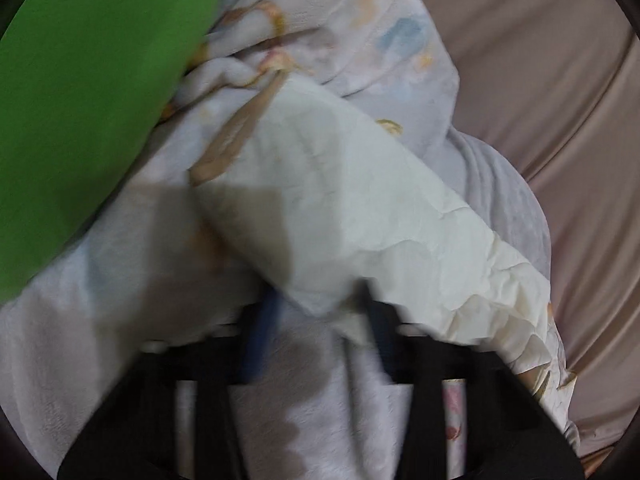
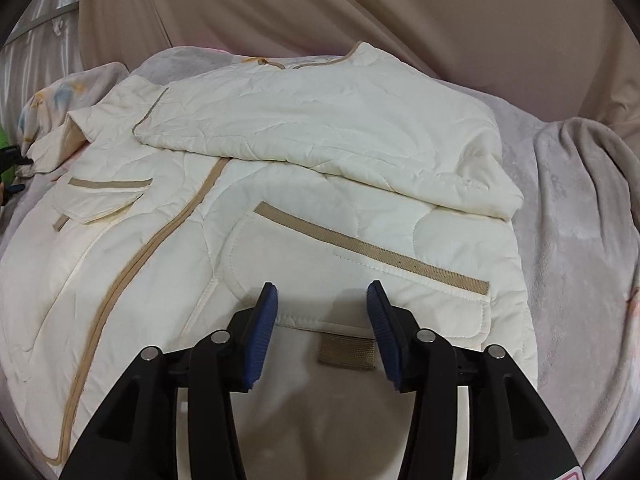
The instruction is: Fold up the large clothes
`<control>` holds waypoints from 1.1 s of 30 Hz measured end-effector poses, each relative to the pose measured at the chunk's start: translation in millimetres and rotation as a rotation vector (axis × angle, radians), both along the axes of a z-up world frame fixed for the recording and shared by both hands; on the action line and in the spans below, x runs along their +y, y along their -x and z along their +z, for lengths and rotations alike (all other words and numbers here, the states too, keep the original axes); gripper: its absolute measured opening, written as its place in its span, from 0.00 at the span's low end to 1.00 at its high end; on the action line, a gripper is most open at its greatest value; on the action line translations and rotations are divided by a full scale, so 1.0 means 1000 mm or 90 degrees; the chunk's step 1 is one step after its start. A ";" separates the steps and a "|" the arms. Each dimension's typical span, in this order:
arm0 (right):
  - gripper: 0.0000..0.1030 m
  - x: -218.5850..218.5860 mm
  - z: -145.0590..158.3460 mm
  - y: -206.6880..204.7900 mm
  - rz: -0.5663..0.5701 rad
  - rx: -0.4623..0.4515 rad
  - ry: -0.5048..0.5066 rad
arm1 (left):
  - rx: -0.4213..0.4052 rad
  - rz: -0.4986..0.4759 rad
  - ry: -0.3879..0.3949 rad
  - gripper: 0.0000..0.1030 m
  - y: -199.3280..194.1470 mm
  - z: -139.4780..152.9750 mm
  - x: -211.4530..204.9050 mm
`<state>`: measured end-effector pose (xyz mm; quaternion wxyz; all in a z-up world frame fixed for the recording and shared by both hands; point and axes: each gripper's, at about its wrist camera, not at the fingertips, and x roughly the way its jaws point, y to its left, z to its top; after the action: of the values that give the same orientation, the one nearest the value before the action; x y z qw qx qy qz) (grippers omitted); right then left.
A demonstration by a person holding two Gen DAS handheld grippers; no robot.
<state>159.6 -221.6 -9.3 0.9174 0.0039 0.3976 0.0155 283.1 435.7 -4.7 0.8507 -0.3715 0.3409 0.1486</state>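
A cream quilted jacket [image 2: 280,220] with tan trim lies front up on a pale plush blanket [image 2: 580,220]. One sleeve [image 2: 320,120] is folded across its chest. The other sleeve [image 1: 340,200] stretches out to the side, and its cuff end lies over the fingertips of my left gripper [image 1: 318,312]. The picture there is blurred, and the jaws stand apart around the cuff edge. My right gripper [image 2: 322,296] hovers open over the jacket's hem beside a pocket, with a tan loop tag [image 2: 346,352] below the gap and nothing pinched. The left gripper [image 2: 16,174] also shows at the right wrist view's far left edge.
A flat green surface [image 1: 80,100] fills the upper left of the left wrist view, close to the sleeve. Beige draped cloth [image 2: 360,8] rises behind the blanket. The blanket's printed part [image 1: 360,20] is bunched up beyond the sleeve.
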 end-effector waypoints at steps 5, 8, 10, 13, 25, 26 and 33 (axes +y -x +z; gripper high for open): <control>0.51 -0.002 -0.002 0.001 -0.007 -0.008 -0.008 | -0.103 -0.059 -0.138 0.05 -0.018 0.088 -0.058; 0.51 0.001 -0.003 0.000 -0.009 -0.012 0.000 | -0.181 -0.137 -0.224 0.05 -0.030 0.158 -0.134; 0.51 -0.001 -0.003 0.000 -0.010 -0.013 -0.009 | -0.237 -0.214 -0.285 0.05 -0.035 0.202 -0.208; 0.51 -0.004 -0.003 0.000 -0.010 -0.013 -0.024 | -0.308 -0.346 -0.347 0.05 -0.042 0.241 -0.329; 0.63 -0.013 -0.005 0.003 -0.008 -0.025 -0.087 | -0.201 -0.642 -0.466 0.58 -0.063 0.079 -0.641; 0.65 -0.014 -0.005 0.004 -0.005 -0.028 -0.095 | -0.189 -0.646 -0.457 0.58 -0.063 0.068 -0.632; 0.67 -0.034 0.013 0.005 -0.018 -0.048 -0.148 | -0.116 -0.561 -0.316 0.73 -0.055 0.035 -0.475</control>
<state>154.7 -256.1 4.1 0.9252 0.1150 0.3583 0.0487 338.0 -38.9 30.3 0.9214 0.0089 0.3439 -0.1808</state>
